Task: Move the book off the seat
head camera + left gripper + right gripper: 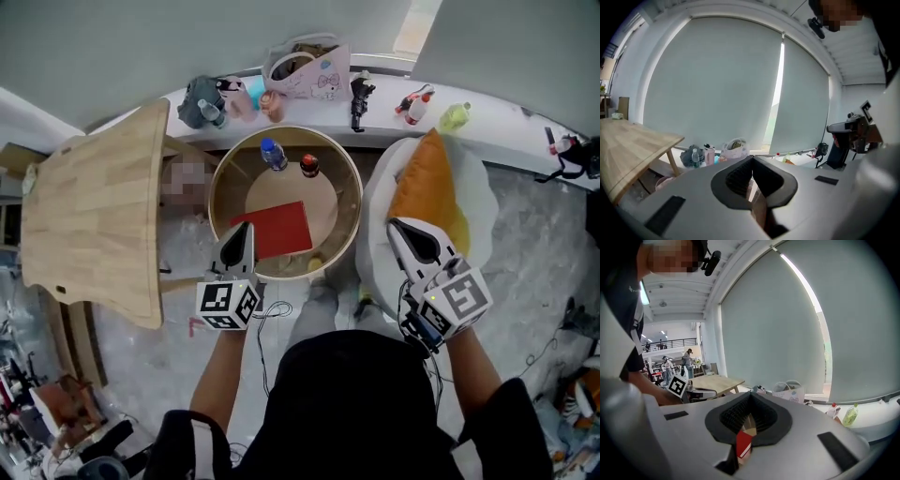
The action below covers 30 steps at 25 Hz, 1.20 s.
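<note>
Flat red book (277,230) on round wooden table (281,187)
Our left claw (247,228) and right claw (395,226) are both closed, empty.

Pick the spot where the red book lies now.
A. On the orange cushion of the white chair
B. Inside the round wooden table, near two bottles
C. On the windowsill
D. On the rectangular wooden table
B: in the head view the red book lies flat inside the rim of the round wooden table, near two bottles, and the orange cushion carries no book.
</note>
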{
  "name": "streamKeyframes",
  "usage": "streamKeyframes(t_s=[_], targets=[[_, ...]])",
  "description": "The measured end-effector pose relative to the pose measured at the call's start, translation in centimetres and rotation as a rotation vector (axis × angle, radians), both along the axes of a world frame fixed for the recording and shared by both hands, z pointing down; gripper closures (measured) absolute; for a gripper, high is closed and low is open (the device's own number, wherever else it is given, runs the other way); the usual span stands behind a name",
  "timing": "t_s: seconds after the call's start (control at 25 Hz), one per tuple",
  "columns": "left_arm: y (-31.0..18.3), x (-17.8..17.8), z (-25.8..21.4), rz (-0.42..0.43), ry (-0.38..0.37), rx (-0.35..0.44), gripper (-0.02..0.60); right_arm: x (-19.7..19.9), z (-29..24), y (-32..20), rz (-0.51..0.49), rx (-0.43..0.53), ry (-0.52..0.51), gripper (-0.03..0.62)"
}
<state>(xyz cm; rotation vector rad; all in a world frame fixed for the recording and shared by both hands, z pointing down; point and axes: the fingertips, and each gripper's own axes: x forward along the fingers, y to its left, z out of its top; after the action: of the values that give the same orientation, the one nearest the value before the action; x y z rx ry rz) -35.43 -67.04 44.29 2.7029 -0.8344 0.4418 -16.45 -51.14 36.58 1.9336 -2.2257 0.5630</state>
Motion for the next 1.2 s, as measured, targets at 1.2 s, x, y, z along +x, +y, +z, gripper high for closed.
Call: streamKeyframes(t_s=[1.2], targets=[[20.4,7.2,-12.8,0.07,0.073,0.178,0.568,5.3,-7.0,13.5,-0.057,0.188,0.05,0.585]])
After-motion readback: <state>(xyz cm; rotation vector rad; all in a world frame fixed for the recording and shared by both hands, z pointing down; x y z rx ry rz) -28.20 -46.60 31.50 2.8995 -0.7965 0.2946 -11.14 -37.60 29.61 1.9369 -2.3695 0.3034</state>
